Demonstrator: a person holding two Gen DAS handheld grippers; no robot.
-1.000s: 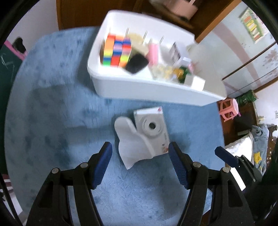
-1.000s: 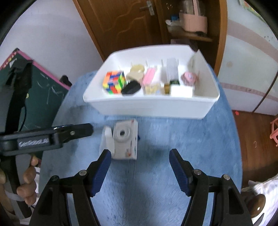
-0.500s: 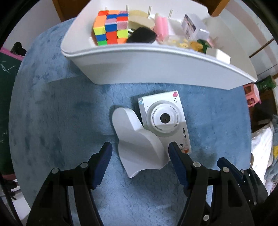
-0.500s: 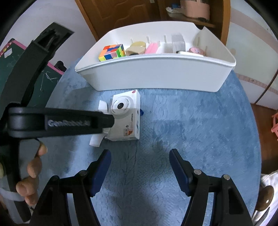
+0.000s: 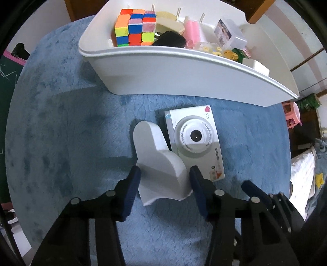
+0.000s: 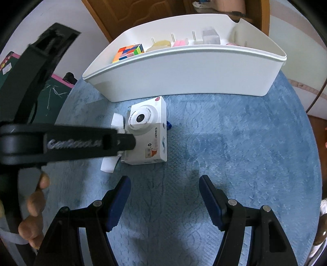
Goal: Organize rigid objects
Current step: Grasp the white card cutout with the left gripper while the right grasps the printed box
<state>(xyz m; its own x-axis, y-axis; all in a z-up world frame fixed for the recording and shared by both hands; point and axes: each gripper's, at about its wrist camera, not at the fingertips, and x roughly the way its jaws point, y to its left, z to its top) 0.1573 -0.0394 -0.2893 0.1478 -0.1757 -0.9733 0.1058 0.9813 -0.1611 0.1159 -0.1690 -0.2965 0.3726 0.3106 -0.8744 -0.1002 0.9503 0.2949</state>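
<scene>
A white curved piece (image 5: 157, 163) lies on the blue rug, touching the left side of a white toy-camera box (image 5: 194, 141). My left gripper (image 5: 164, 178) points down over the piece. Its jaws are closing, and the blue pads (image 5: 133, 184) touch both sides of the piece's near end. In the right wrist view the left gripper's finger (image 6: 122, 141) covers most of the piece (image 6: 108, 164) beside the box (image 6: 149, 135). My right gripper (image 6: 164, 184) hangs open and empty over bare rug, nearer than the box. Behind stands a white bin (image 5: 184, 71) holding a colourful puzzle cube (image 5: 134, 28) and several small items.
The round blue rug (image 6: 235, 143) has free room right of the box. A green chalkboard (image 6: 51, 96) leans at the left, with a wooden door (image 6: 143, 12) behind the bin. A pink stool (image 5: 291, 114) stands off the rug. A hand (image 6: 34, 204) holds the left gripper.
Both grippers have come lower over the rug. My left gripper's jaws have narrowed from wide apart onto the white curved piece. The right gripper's jaws stay as they were.
</scene>
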